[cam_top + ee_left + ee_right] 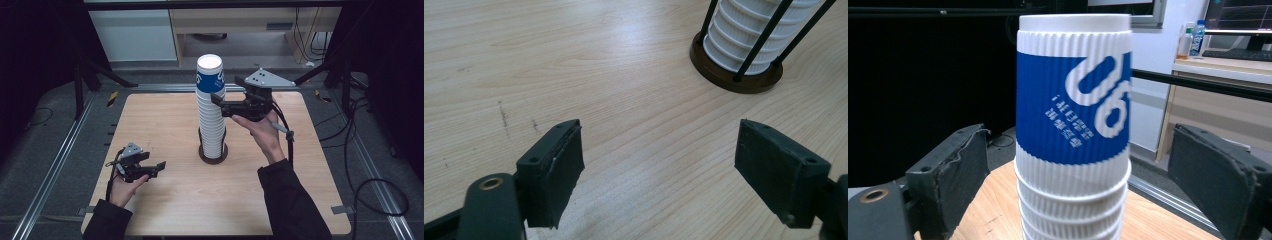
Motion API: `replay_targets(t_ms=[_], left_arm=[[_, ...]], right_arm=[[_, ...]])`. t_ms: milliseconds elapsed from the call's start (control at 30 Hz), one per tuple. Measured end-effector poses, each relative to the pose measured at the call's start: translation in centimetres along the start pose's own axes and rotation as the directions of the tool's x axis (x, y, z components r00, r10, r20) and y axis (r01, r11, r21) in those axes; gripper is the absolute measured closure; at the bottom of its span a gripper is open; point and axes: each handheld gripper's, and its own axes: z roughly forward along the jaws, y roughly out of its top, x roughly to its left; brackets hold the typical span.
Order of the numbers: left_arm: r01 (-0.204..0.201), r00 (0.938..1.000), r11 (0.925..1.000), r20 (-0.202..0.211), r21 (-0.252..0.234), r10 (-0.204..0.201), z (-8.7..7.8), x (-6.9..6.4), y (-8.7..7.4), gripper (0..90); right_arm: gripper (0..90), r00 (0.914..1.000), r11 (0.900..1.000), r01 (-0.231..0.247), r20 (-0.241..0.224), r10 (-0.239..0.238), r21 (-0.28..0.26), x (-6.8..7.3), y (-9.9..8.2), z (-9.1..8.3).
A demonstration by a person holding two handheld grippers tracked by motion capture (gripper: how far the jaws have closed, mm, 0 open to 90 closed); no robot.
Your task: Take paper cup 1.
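A tall stack of white ribbed paper cups (212, 125) stands in a holder with a dark round base (213, 157) and thin black rods, at the middle of the wooden table (160, 115). The top cup (209, 75) carries a blue band with white print. My right gripper (227, 90) is raised level with that top cup (1073, 115); its jaws stand open on either side of it, with gaps on both sides. Low near the front left, my left gripper (156, 162) is open over bare wood with nothing between its fingers. The holder base (736, 80) lies ahead of it, to the right.
Metal rails (65, 150) and black frame posts (79, 85) run round the table. Cables (360, 165) lie on the floor at the right. A pale cabinet (135, 35) and a wooden desk (240, 22) stand beyond the far edge.
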Motion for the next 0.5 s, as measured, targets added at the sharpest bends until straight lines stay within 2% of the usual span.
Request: replay_targets(t_ms=[267, 500], left_arm=[[0.0, 1.0, 1.0, 0.003, 0.004, 0.0, 0.1, -0.1, 0.0, 18.7], [-0.001, 1.0, 1.0, 0.005, 0.006, 0.001, 0.2, -0.1, -0.1, 18.6]], right_arm=[[9.8, 0.9999, 0.9999, -0.012, -0.006, 0.012, 0.001, 0.1, 0.1, 2.1], [11.6, 0.9999, 0.9999, -0.002, 0.012, 0.002, 0.011, 0.2, 0.1, 4.0]])
